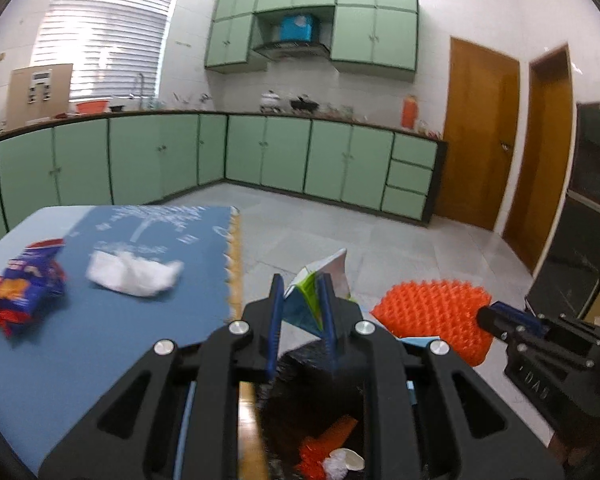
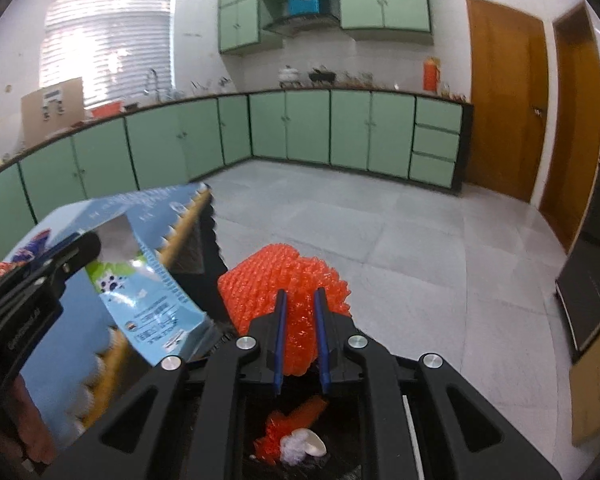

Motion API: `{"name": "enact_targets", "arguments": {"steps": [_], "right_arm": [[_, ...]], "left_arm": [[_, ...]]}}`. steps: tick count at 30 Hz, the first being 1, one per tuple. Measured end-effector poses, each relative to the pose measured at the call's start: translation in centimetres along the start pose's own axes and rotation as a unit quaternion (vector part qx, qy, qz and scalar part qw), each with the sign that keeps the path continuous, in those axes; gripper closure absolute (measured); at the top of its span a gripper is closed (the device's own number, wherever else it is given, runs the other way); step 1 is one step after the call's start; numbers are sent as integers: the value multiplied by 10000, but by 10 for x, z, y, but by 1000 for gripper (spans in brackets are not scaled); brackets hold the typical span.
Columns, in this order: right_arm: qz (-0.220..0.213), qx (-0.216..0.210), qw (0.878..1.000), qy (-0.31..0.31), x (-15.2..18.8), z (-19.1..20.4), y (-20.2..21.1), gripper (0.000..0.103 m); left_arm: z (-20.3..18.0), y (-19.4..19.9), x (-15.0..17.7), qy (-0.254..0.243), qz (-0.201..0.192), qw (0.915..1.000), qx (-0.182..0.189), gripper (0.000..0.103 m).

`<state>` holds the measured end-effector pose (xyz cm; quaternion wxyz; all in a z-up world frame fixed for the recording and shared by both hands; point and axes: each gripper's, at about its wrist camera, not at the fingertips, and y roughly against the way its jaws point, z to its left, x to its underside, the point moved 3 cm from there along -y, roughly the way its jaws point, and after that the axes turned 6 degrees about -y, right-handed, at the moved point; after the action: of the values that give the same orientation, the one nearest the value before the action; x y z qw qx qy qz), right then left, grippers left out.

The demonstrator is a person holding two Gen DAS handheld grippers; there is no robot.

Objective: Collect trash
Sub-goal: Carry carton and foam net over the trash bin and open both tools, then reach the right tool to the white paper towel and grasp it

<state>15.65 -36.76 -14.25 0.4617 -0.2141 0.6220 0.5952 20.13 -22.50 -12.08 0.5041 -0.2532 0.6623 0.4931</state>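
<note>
- Leftmost, a crumpled red-and-blue snack wrapper [image 1: 24, 288] and a white tissue wad [image 1: 134, 274] lie on the blue table [image 1: 100, 344].
- Left hand-held gripper [image 1: 302, 308] is clamped on a flattened blue-green carton [image 1: 318, 284], directly above the black-lined trash bin [image 1: 300, 408].
- Right hand-held gripper [image 2: 300, 320] pinches orange foam netting [image 2: 284, 280] over the same bin.

The left hand-held gripper [image 1: 302, 312] is matt black plastic with bare metal screw heads and smooth blue pads; it clamps a glossy printed paper carton [image 1: 320, 292] with a silvery foil inner face. The right hand-held gripper [image 2: 300, 336], of the same build, grips knobbly orange bubble wrap [image 2: 284, 280], shiny plastic. On the smooth blue worktop [image 1: 100, 340] lie a soft white crumpled tissue [image 1: 134, 274] and a glossy crinkled snack wrapper [image 1: 24, 292]. Beyond the worktop, the floor [image 2: 420, 240] is polished pale tile.
</note>
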Motion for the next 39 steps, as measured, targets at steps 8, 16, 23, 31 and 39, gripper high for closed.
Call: {"name": "enact_targets", "arguments": {"steps": [8,16,23,31,39], "right_arm": [[246,133,9994,-194,19,-30,-22,71],[-21,115,9996,-269,15,-29,-10,46],[-448,-44,9989,-114,-5,7,12,22],[-758,-638,9949,185,-25,96,15,6],[-603,-1366,9870,599,-15,203,1,6]], "left_arm": [[-19,-29,8,-160,296,9994,99,74],[-1,-21,-1,-46,203,9998,-21,67],[57,21,-11,146,-56,9979,-626,50],[163,76,1,220,-35,9810,-1926,32],[252,113,22,540,219,9595,-2756,29]]}}
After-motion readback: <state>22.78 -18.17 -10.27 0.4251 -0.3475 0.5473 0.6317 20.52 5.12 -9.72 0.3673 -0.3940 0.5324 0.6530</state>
